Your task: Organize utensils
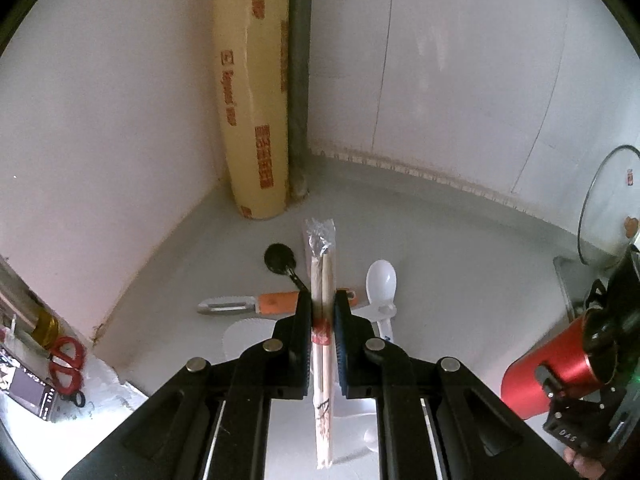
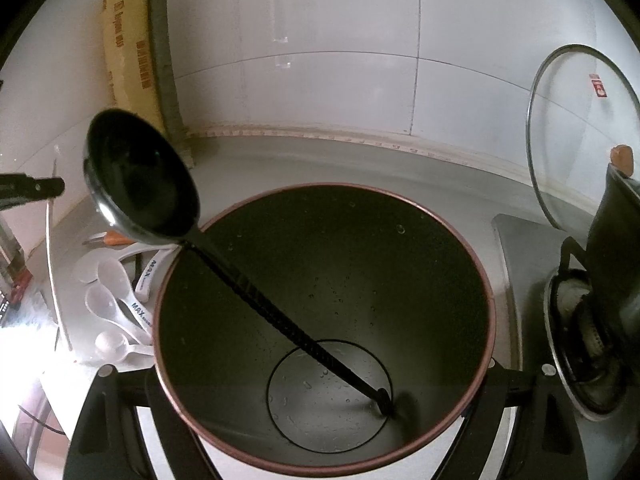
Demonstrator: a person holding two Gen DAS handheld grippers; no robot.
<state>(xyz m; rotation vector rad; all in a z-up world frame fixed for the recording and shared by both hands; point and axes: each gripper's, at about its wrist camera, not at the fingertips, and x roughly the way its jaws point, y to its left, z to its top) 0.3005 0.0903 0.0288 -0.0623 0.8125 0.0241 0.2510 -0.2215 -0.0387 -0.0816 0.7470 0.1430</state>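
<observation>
My left gripper point(image 1: 323, 300) is shut on a pair of wooden chopsticks point(image 1: 322, 272) in a clear wrapper and holds them upright above the counter. Below them lie a small black spoon point(image 1: 280, 258), an orange-handled peeler point(image 1: 256, 304) and a white rice paddle point(image 1: 382, 280). My right gripper point(image 2: 320, 378) is shut on a red cup point(image 2: 490, 292) with a dark inside, one finger on each side of it. A black ladle point(image 2: 140, 176) stands in that cup, bowl up and leaning left. The same red cup point(image 1: 548, 376) shows at the right of the left wrist view.
A long yellow box of wrap point(image 1: 256, 92) leans in the tiled corner. A glass lid point(image 2: 580, 136) rests against the wall on the right, beside a stove burner point(image 2: 580, 340) with a dark pot. White measuring spoons point(image 2: 116, 308) lie left of the cup. Red scissors point(image 1: 66, 364) sit at far left.
</observation>
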